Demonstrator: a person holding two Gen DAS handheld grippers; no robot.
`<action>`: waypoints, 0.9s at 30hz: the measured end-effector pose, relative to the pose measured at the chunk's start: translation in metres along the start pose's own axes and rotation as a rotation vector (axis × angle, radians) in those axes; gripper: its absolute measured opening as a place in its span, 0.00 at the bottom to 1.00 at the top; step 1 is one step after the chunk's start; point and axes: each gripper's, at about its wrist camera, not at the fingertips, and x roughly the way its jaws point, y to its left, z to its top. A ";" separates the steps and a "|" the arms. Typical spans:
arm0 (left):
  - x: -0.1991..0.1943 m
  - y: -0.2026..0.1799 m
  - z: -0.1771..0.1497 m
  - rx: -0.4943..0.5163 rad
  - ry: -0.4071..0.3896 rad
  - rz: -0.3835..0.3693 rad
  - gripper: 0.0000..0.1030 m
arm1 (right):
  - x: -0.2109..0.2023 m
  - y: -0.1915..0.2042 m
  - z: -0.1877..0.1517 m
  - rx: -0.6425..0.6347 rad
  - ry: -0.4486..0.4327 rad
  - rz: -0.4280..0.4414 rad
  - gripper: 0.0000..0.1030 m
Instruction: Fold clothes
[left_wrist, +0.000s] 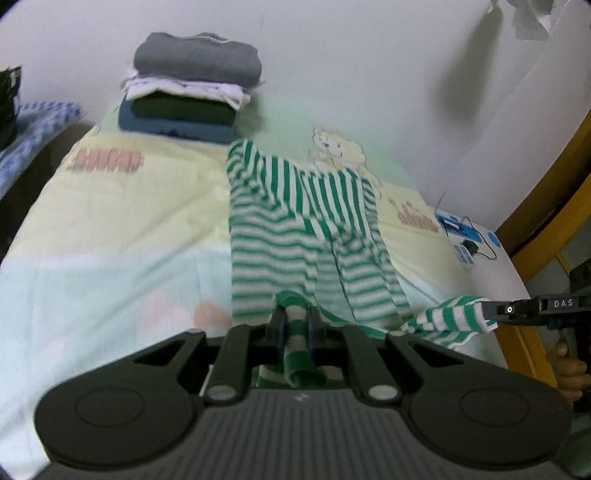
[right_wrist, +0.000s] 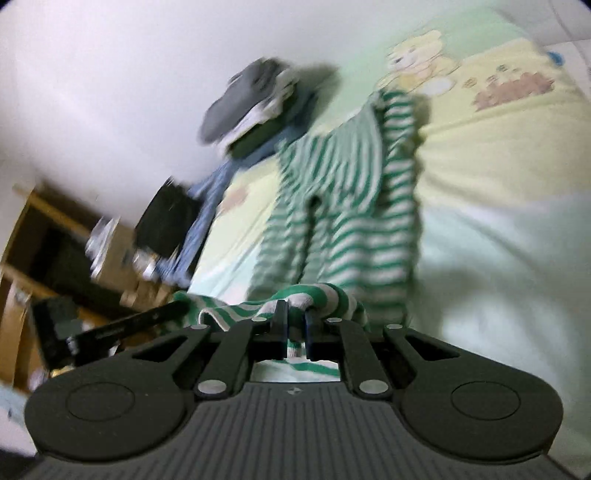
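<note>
Left gripper (left_wrist: 295, 328) is clamped on the near edge of the striped garment (left_wrist: 295, 229); a fold of green-and-white cloth is pinched between the fingers and bunches behind them. Right gripper (right_wrist: 295, 328) is likewise clamped on the same edge, further along; it is also seen at the right margin of the left view, gripping a stretched corner.

The garment is held up at the near edge between both grippers, the rest trailing away over the bedsheet (left_wrist: 110, 229) toward the wall. Long axis is judged to run straight away from the fingers, so the coming fold is judged to turn on carrying the held edge forward along that axis. Neither hand is clearly nearer; both sit on the same edge.

A stack of folded clothes (left_wrist: 192, 85) is seen at the far left of the bed, apart from the garment.

Hard to make out: the right view is smeared with blur. The garment type cannot be told for certain; legs or sleeves are suggested. Its far end is rumpled, and how much still rests on the sheet is unclear. A hand (left_wrist: 569, 365) is cut off at the right margin.
</note>
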 end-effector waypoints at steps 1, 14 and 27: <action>0.010 0.004 0.007 -0.002 0.006 -0.003 0.05 | 0.007 -0.004 0.004 0.008 -0.011 -0.012 0.09; 0.077 0.078 0.060 -0.148 0.017 0.016 0.40 | 0.054 -0.026 0.037 0.023 -0.189 -0.130 0.38; 0.068 0.027 -0.019 0.109 0.171 -0.091 0.65 | 0.073 0.000 -0.019 -0.330 -0.113 -0.402 0.53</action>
